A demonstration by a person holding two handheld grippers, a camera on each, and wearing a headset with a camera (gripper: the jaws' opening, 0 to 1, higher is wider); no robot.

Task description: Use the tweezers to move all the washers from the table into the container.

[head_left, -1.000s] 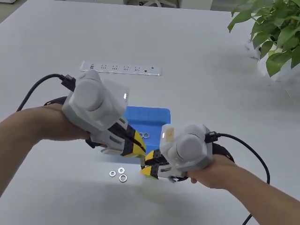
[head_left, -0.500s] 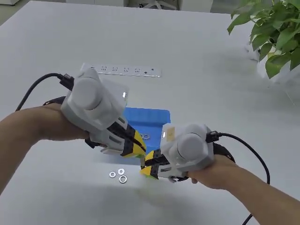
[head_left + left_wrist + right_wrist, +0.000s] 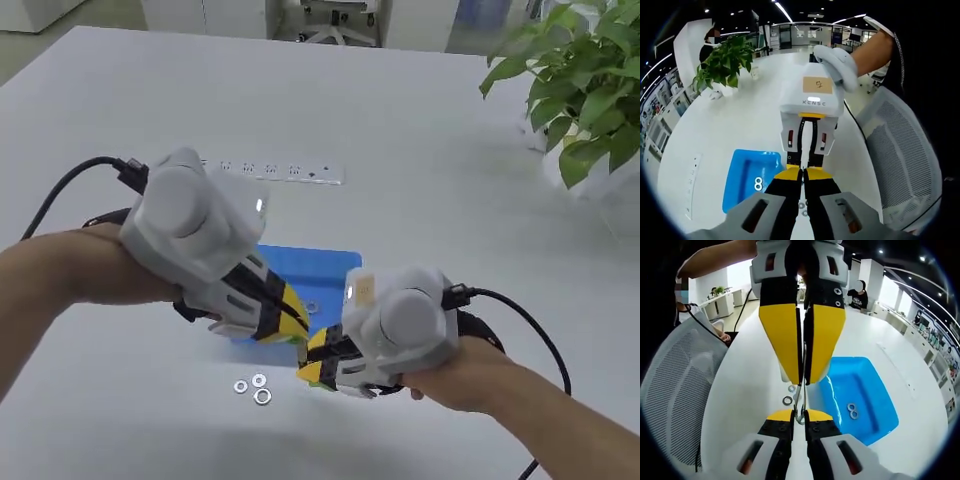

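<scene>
My left gripper (image 3: 293, 322) and right gripper (image 3: 312, 358) meet tip to tip just above the table. Thin metal tweezers (image 3: 799, 399) run between them. In the right gripper view my own jaws (image 3: 799, 416) are shut on the tweezers' near end, and the left gripper (image 3: 803, 381) pinches them from above. A blue container (image 3: 318, 266) lies behind the grippers and holds two washers (image 3: 852, 410). Three washers (image 3: 255, 388) lie on the table in front of the container, left of the right gripper. The left gripper view shows my own jaws (image 3: 803, 173) closed and the container (image 3: 745, 170).
A white power strip (image 3: 272, 170) lies on the table beyond the container. A potted plant (image 3: 585, 90) stands at the far right. The white table (image 3: 440, 190) stretches open around the work. A mesh chair (image 3: 910, 150) stands off the table's edge.
The head camera has tilted, so the whole scene sits slightly lower. Both grippers stay tip to tip, a little higher over the washers. The washers have not moved.
</scene>
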